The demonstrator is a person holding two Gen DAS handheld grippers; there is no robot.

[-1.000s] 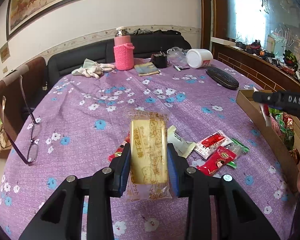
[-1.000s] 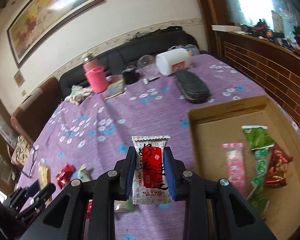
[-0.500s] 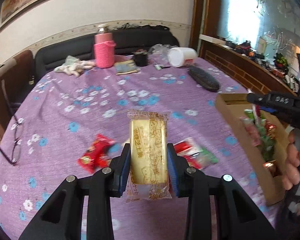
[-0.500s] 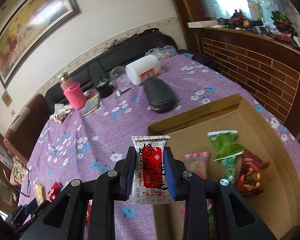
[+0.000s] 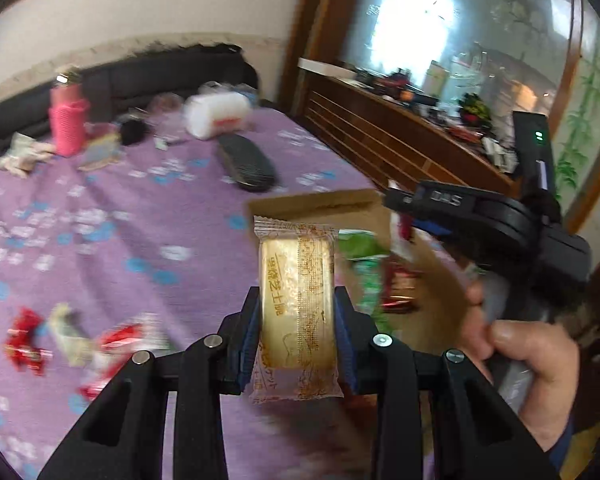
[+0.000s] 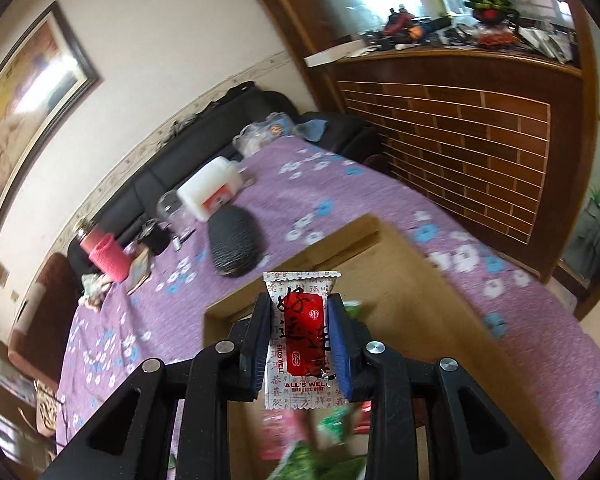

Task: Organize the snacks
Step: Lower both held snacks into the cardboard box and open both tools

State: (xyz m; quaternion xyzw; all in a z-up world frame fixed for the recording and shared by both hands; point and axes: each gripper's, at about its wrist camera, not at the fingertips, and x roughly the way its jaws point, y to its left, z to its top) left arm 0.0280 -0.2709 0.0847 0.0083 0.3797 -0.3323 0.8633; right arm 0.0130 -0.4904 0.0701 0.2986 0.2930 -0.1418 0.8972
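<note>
My left gripper (image 5: 297, 314) is shut on a golden-yellow wrapped snack bar (image 5: 296, 300), held upright above the near left corner of the cardboard box (image 5: 316, 204). My right gripper (image 6: 299, 334) is shut on a white and red snack packet (image 6: 302, 340) and hangs over the inside of the same box (image 6: 404, 288). Green and red packets (image 5: 380, 276) lie in the box. In the left wrist view the other gripper (image 5: 480, 216) shows at the right, with a hand (image 5: 536, 364) on its grip. Several loose red and pale snacks (image 5: 72, 336) lie on the purple cloth at the left.
A purple flowered tablecloth (image 5: 100, 220) covers the table. At its far end stand a pink bottle (image 5: 68, 120), a white jar on its side (image 5: 216, 114) and a black case (image 5: 246, 162). A dark sofa (image 6: 172, 164) runs behind, a wooden cabinet (image 6: 460, 132) to the right.
Both grippers have swung to the right, from over the loose snacks to over the cardboard box, each keeping hold of its packet. The right one has also rolled.
</note>
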